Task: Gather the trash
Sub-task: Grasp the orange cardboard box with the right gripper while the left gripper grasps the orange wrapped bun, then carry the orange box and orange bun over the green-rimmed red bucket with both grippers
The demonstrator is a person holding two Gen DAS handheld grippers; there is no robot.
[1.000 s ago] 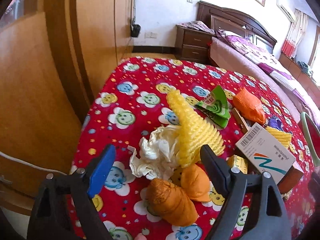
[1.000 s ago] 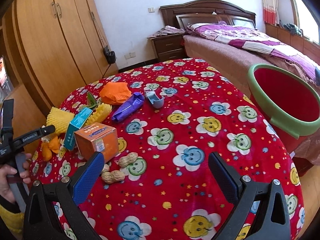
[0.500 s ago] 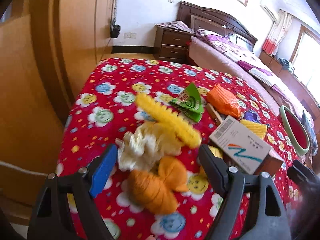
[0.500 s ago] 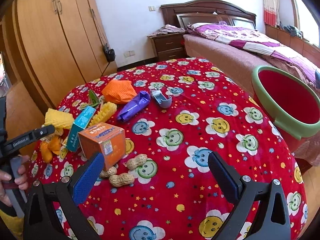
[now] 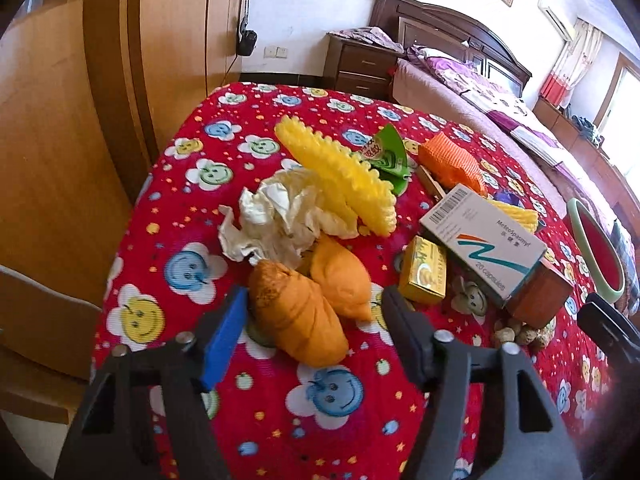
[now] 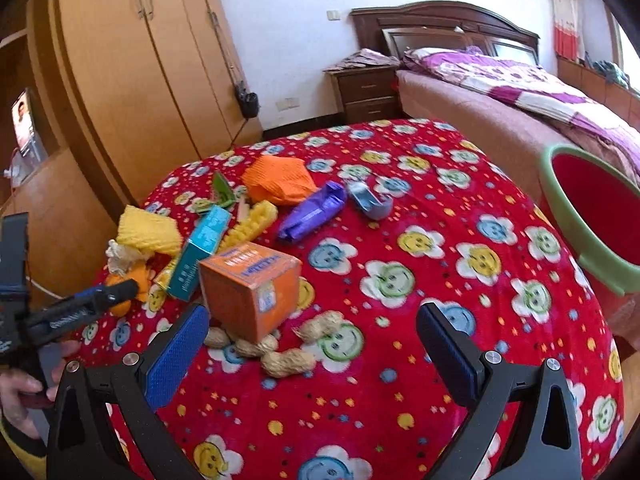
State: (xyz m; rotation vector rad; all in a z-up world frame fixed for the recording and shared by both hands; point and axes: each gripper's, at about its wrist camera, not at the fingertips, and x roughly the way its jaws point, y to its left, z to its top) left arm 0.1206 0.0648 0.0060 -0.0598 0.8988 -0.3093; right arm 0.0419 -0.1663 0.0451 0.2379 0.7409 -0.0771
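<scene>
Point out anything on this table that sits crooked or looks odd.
The white medicine box sits tilted, one end propped on the orange carton instead of flat on the tablecloth. Loose peanuts lie scattered at the carton's base. A crumpled tissue is wedged under yellow foam netting.

The red bin (image 6: 592, 216) is cut off by the right edge; box (image 5: 486, 240) hides the orange carton (image 5: 536, 296)
</scene>
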